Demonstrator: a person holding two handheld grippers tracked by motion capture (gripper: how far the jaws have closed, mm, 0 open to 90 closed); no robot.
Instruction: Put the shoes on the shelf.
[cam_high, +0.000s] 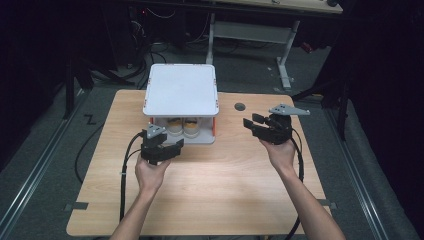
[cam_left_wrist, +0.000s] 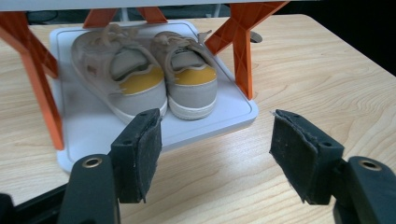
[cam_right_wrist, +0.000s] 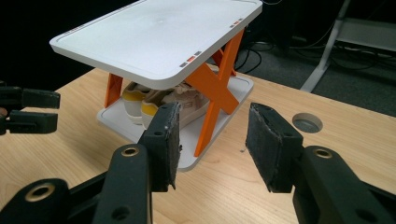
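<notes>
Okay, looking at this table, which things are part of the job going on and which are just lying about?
Part of the job:
pair of shoes on the rack's bottom shelf
shoe rack, white shelves on orange legs
left gripper, open, nearest the shoes
right gripper, open

Just lying about:
round cable hole in the tabletop
desk frame behind the table

We see a lab or workshop — a wooden table (cam_high: 210, 195) on grey carpet, floor rails (cam_high: 35, 175), tangled cables (cam_high: 150, 47) behind.

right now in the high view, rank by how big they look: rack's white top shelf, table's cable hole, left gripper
1. white top shelf, clearly largest.
2. left gripper.
3. cable hole, smallest.
The shelf stands higher, nearer the camera, but the order holds.
</notes>
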